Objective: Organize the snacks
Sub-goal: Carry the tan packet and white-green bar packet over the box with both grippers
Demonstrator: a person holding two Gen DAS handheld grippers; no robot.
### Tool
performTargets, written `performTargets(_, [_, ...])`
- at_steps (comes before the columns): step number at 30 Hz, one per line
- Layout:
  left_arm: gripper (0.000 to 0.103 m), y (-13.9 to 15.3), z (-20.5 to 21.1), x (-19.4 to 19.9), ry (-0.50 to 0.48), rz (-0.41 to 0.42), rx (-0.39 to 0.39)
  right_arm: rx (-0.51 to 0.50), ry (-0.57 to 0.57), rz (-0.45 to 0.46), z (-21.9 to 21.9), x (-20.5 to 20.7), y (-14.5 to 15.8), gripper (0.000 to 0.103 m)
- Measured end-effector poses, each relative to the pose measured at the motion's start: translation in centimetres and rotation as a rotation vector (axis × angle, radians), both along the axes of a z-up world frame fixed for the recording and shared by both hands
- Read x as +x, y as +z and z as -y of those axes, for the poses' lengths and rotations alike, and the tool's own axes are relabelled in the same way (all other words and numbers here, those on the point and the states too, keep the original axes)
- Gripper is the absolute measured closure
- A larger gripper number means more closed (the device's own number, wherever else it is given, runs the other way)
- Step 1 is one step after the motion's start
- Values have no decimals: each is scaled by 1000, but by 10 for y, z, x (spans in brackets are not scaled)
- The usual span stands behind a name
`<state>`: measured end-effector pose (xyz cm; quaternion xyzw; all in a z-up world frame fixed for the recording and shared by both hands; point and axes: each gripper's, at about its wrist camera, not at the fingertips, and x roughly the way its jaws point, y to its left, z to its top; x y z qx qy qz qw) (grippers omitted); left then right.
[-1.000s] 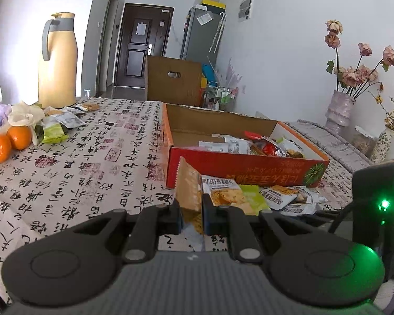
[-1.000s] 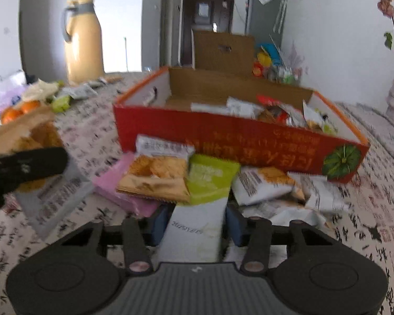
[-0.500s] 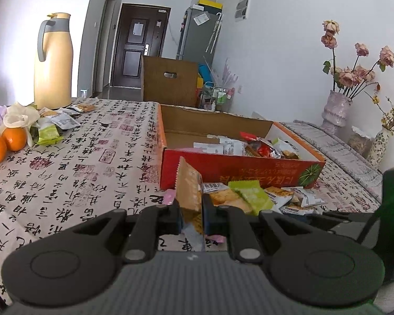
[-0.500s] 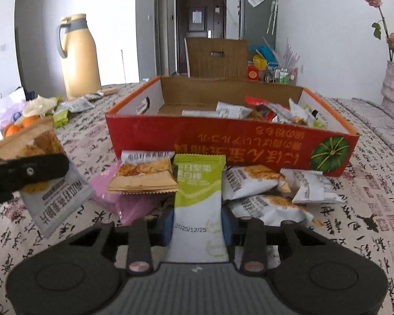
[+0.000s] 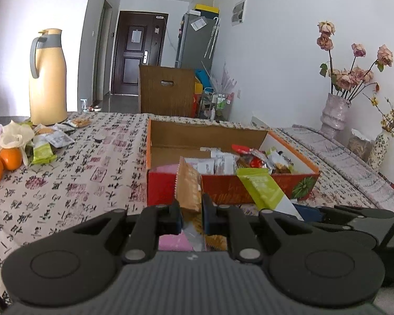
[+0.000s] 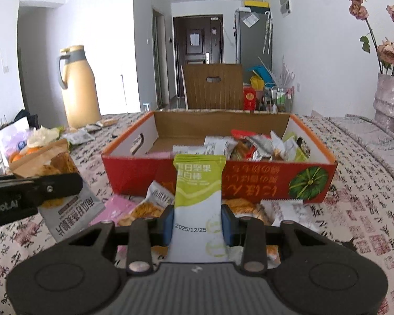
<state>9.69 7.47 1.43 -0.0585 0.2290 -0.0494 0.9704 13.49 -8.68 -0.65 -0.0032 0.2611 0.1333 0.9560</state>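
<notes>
now green packet (image 6: 197, 199) clamped upright between right fingers (image 6: 168, 223), box (image 6: 312, 181) beyond

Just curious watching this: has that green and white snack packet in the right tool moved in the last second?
Yes. The green and white packet has risen off the pile; its top now overlaps the red box.

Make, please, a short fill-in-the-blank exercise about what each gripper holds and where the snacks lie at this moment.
1. The right gripper is shut on a ____ and white packet.
2. The left gripper is shut on a brown snack packet held ____, edge toward its camera.
3. Several loose packets lie on the tablecloth in ____ of the red cardboard box.
4. Near the thermos jug, two ____ rest on the table.

Missing words: green; upright; front; oranges
</notes>
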Motion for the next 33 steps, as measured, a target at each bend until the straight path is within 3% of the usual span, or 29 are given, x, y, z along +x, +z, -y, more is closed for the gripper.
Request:
performTargets(10, [89, 29, 18, 25, 17, 37, 20, 39, -6, 78, 16, 26, 26, 68])
performTargets(20, [89, 55, 29, 77, 70, 55, 35, 73, -11, 121, 24, 78, 49, 68])
performTargets(33, [89, 43, 27, 159, 192, -4, 36, 101, -38, 95, 15, 151, 39, 68])
